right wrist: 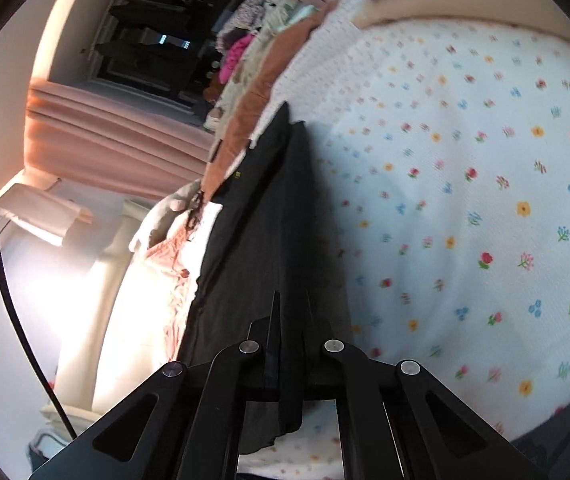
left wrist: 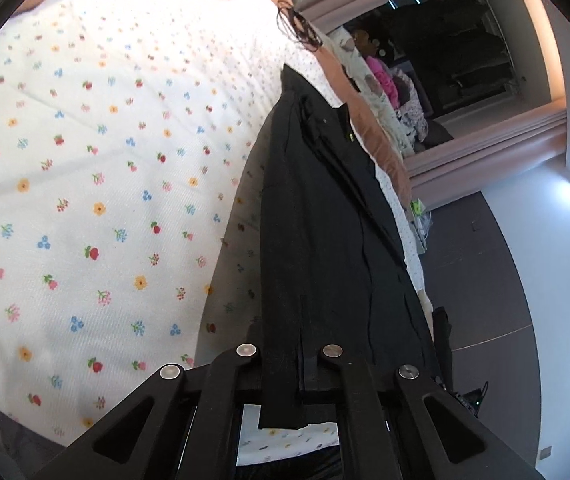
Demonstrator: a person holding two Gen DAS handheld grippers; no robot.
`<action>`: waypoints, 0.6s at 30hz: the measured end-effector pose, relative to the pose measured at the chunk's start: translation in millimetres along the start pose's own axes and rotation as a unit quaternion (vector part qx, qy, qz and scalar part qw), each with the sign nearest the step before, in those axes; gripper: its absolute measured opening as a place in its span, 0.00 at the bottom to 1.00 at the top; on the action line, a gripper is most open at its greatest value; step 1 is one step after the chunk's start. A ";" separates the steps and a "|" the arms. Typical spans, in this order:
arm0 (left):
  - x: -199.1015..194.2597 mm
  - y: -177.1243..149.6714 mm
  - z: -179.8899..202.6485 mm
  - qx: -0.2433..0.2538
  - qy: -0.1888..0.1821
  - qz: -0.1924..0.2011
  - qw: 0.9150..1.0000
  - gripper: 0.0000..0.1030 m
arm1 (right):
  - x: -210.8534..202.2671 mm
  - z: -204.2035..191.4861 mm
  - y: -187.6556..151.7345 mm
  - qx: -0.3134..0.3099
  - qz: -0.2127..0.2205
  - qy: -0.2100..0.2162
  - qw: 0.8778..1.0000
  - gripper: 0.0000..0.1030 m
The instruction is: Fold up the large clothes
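Note:
A large black garment (left wrist: 325,208) lies stretched over a bed with a white flowered sheet (left wrist: 85,168). In the left wrist view my left gripper (left wrist: 291,332) is shut on the near edge of the black garment, and a flap of it hangs down between the arms. In the right wrist view the same black garment (right wrist: 261,232) runs away from the camera. My right gripper (right wrist: 291,320) is shut on another part of its edge, and cloth droops below the jaws. The held edge is lifted off the flowered sheet (right wrist: 465,184).
A brown blanket (left wrist: 381,140) and a pile of mixed clothes (left wrist: 389,80) lie along the bed's far side. Pink curtains (right wrist: 117,140) hang by a dark window. A black cable (right wrist: 1,264) and a bright lit wall are at the left in the right wrist view.

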State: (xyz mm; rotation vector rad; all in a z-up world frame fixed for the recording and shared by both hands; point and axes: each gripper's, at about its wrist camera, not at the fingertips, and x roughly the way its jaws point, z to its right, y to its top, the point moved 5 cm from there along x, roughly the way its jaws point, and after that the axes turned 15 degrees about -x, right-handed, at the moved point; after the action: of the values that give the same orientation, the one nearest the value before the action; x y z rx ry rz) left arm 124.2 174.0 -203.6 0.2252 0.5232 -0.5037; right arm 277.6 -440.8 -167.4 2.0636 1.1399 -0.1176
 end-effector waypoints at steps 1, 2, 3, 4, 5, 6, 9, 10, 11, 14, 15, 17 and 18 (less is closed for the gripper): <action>-3.8 -1.1 3.9 0.003 -0.003 0.004 1.000 0.03 | -3.4 -6.6 0.8 -0.006 0.002 0.005 1.000 0.05; -10.6 -3.5 8.6 0.007 -0.008 0.008 1.000 0.03 | -6.3 -10.9 0.6 -0.010 0.004 0.008 1.000 0.05; -16.8 -5.4 12.1 0.012 -0.013 0.012 1.000 0.03 | -10.7 -16.5 0.6 -0.015 0.007 0.012 1.000 0.05; -24.0 -7.4 16.1 0.017 -0.018 0.015 1.000 0.03 | -15.6 -21.6 0.6 -0.020 0.009 0.016 1.000 0.05; -29.9 -9.0 19.9 0.020 -0.023 0.018 0.999 0.03 | -19.6 -26.1 0.7 -0.023 0.011 0.020 0.999 0.05; -37.1 -11.6 23.8 0.024 -0.028 0.022 0.999 0.03 | -25.2 -30.7 0.4 -0.026 0.014 0.024 0.999 0.05; -60.4 -19.4 30.0 0.031 -0.043 0.032 0.998 0.03 | -42.3 -42.2 -2.7 -0.034 0.024 0.034 0.999 0.05; -68.8 -23.1 32.3 0.034 -0.047 0.036 0.998 0.03 | -48.8 -46.3 -4.2 -0.037 0.026 0.038 0.998 0.05; -75.0 -26.4 35.9 0.037 -0.052 0.040 0.997 0.03 | -55.7 -51.5 -5.4 -0.042 0.029 0.043 0.998 0.05; -98.0 -40.1 42.4 0.044 -0.068 0.050 0.995 0.03 | -76.7 -67.3 -10.7 -0.059 0.036 0.053 0.996 0.04; -105.7 -44.6 44.1 0.048 -0.073 0.054 0.995 0.03 | -83.9 -72.4 -13.1 -0.065 0.039 0.058 0.995 0.04; -122.0 -54.7 46.5 0.054 -0.083 0.060 0.993 0.03 | -97.0 -80.9 -16.5 -0.076 0.044 0.063 0.994 0.04; -129.6 -59.9 47.1 0.057 -0.088 0.063 0.993 0.03 | -102.0 -84.2 -18.0 -0.081 0.045 0.064 0.994 0.04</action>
State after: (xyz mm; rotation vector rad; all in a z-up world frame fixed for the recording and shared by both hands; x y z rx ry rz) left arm 16.3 159.1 -100.0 0.3171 0.3065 -0.4255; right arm 180.7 -450.0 -76.0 1.9972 1.0921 0.1479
